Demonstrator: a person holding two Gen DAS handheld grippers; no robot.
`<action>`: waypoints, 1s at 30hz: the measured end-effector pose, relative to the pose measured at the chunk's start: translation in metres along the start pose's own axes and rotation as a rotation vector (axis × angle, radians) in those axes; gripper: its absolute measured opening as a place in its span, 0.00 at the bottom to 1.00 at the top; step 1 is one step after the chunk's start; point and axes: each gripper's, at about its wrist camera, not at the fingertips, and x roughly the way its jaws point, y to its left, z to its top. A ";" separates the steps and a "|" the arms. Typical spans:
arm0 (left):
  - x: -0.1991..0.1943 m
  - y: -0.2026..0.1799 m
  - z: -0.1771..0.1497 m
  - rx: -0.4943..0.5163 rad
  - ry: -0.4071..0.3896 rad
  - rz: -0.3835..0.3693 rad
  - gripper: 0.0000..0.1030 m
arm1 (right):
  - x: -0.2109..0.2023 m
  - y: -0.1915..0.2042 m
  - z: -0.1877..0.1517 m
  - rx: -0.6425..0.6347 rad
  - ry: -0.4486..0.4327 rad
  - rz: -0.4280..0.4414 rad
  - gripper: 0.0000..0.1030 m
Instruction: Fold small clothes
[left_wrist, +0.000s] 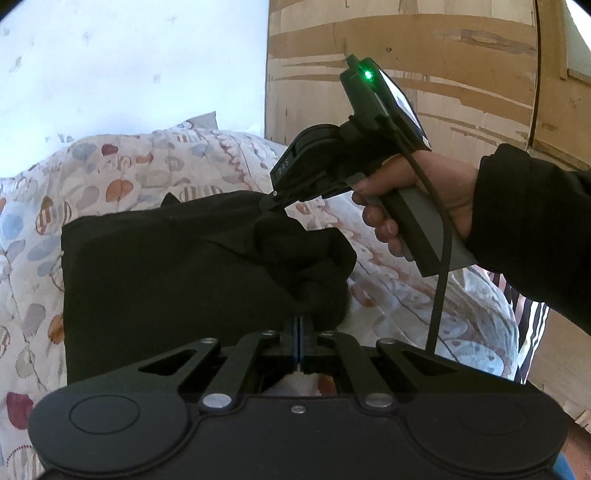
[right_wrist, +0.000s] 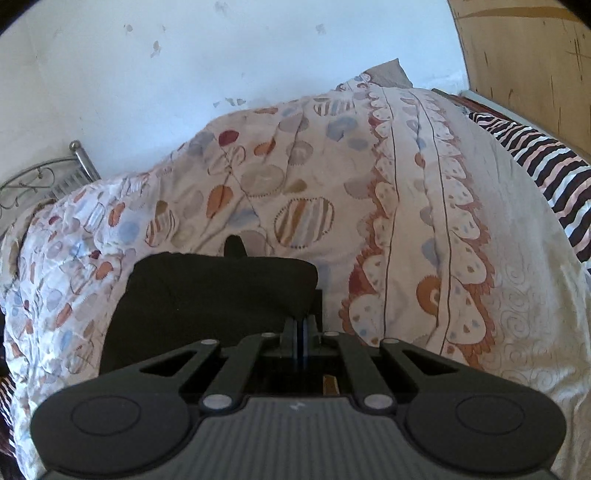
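On the left, a black garment (left_wrist: 177, 273) lies spread on the patterned quilt (left_wrist: 110, 173) of a bed, its left and far edges fairly straight, a small tab poking up at the far edge. In the left wrist view the left claw (left_wrist: 300, 325) is clamped on a bunched near-right corner of the cloth, its blue pads pressed together with fabric between them. Further right and farther off, the right claw (left_wrist: 275, 201) is pinched on the garment's far-right corner, held by a hand (left_wrist: 413, 206) in a dark sleeve (left_wrist: 532, 229). From its own camera the right claw (right_wrist: 301, 332) is likewise closed, with black cloth at its tips.

Judging by both right corners being lifted and gathered, the step in hand looks like carrying the right side across to the left for a fold. The next move calls for both claws to travel together leftward, keeping the edge taut, and to lay it down in line with the left edge before letting go.

There is open quilt to the left and beyond the garment. To the right stand a wooden panel (left_wrist: 406, 74) and striped bedding (right_wrist: 535, 166), both well apart from the fold path.
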 end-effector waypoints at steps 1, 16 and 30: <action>0.001 0.001 -0.001 -0.006 0.007 -0.004 0.00 | 0.001 0.001 -0.001 -0.001 0.001 -0.002 0.03; 0.006 0.004 -0.010 -0.055 0.033 -0.004 0.00 | -0.020 -0.009 -0.037 0.030 0.125 0.087 0.31; 0.004 -0.001 -0.013 -0.065 0.051 0.006 0.00 | -0.047 -0.006 -0.049 -0.010 0.025 0.031 0.03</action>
